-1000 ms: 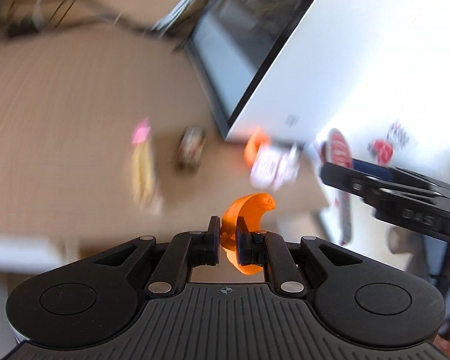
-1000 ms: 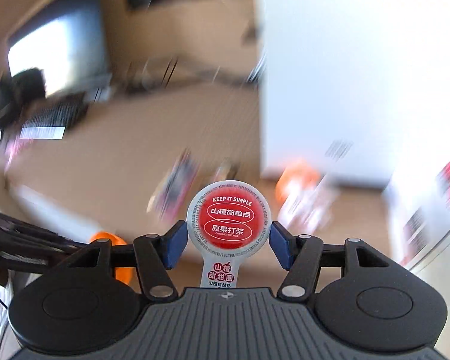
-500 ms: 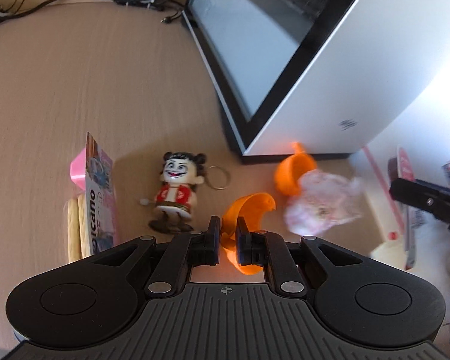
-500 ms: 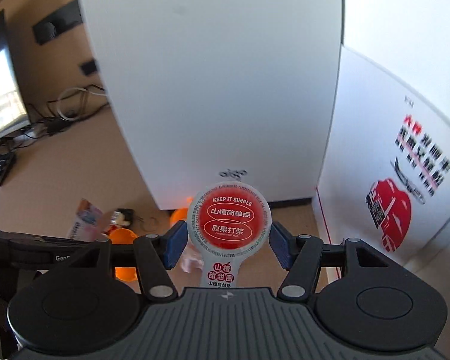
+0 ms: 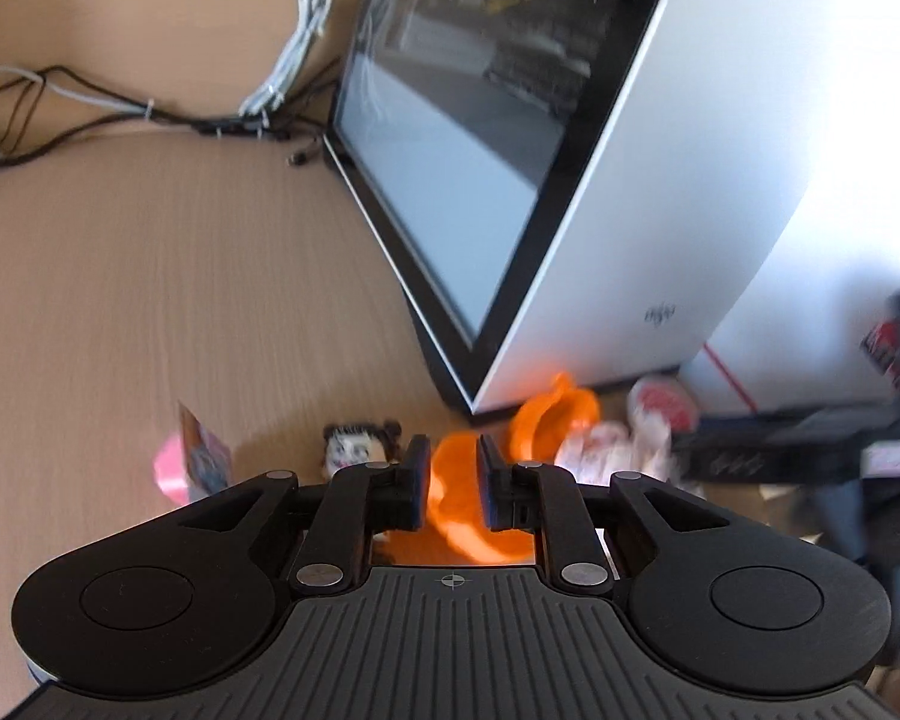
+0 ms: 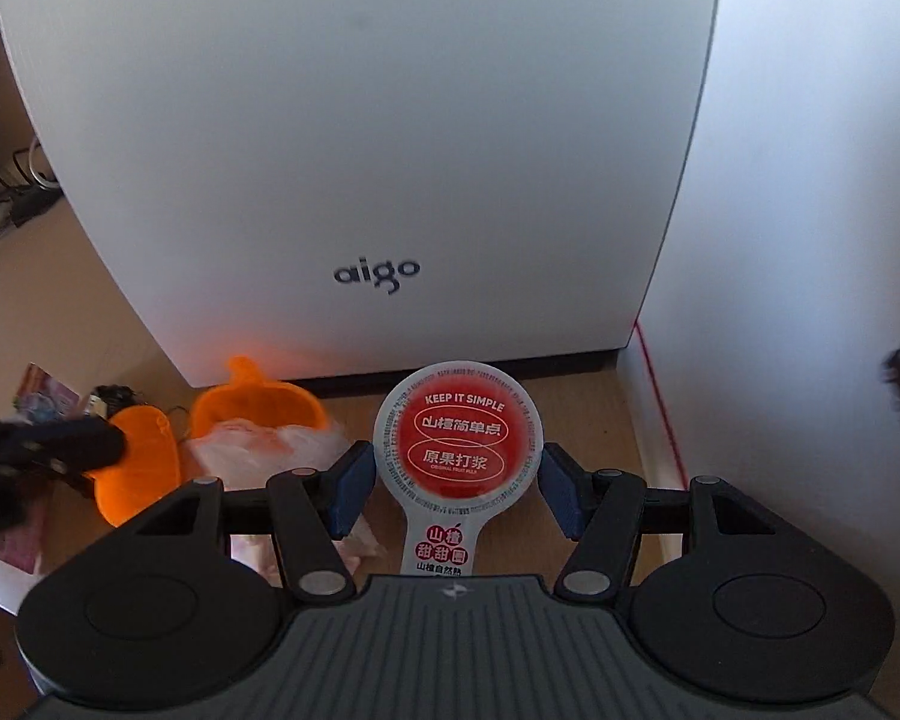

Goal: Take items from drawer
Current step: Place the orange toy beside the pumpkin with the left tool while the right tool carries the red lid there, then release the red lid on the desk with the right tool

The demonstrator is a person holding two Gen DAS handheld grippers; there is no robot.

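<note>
Left gripper (image 5: pixel 453 483): its jaws have just been opening, and the orange scoop (image 5: pixel 459 501) sits in the narrow gap between them; the blurred view does not settle whether the pads still press on it.
Right gripper (image 6: pixel 453 483): jaws spread partway and pinching the round red-and-white snack pack (image 6: pixel 457 443) by its two edges, the label facing the camera and the tab pointing back toward the hand.
Desk (image 5: pixel 168 276): pale wood, with cables (image 5: pixel 150 108) along its far edge.
White computer case (image 6: pixel 366 144): stands upright toward the far side of the desk, marked "aigo", its dark glass panel (image 5: pixel 468 138) turned to the left.
Second orange scoop (image 6: pixel 252 405): on the desk just before the case's foot, touching a crumpled clear wrapper (image 6: pixel 264 444).
Small figurine (image 5: pixel 357 447): near the left jaws, a pink packet (image 5: pixel 195 462) beside it.
White box (image 6: pixel 798 240): against the case's right side.
</note>
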